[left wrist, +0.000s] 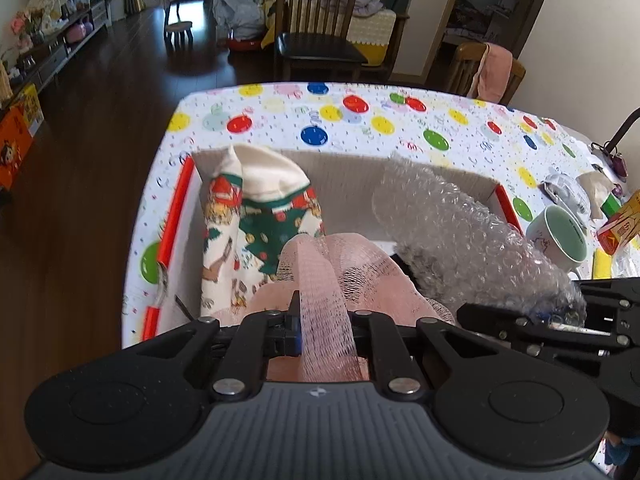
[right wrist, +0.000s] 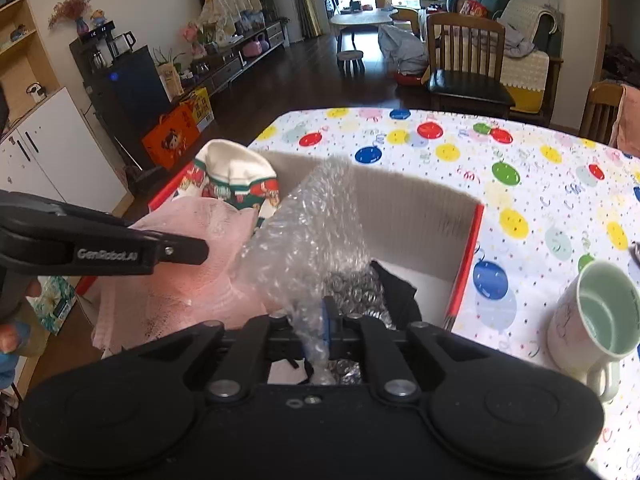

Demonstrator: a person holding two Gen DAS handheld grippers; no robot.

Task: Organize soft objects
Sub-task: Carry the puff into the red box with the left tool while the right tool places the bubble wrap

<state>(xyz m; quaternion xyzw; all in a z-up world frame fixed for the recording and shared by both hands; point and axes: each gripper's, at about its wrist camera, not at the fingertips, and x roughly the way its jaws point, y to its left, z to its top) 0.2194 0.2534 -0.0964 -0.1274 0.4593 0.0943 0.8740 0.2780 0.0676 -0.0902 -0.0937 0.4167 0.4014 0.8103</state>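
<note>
Over the box [left wrist: 440, 184], left gripper [left wrist: 320, 320] pinches pink mesh [left wrist: 340, 264], right gripper [right wrist: 324, 324] bubble wrap [right wrist: 312, 232].

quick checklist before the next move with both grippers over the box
1. Left gripper shut on pink mesh cloth: ok.
2. Right gripper shut on bubble wrap: ok.
3. Both items over the cardboard box, not outside it: ok.
4. Christmas-print cloth fully inside: not ok, it sticks up above the box's rim.
5. Mug out of the right arm's way: cannot tell, it stands close beside the box.
6. Free room on the box floor: cannot tell, mostly hidden.
</note>
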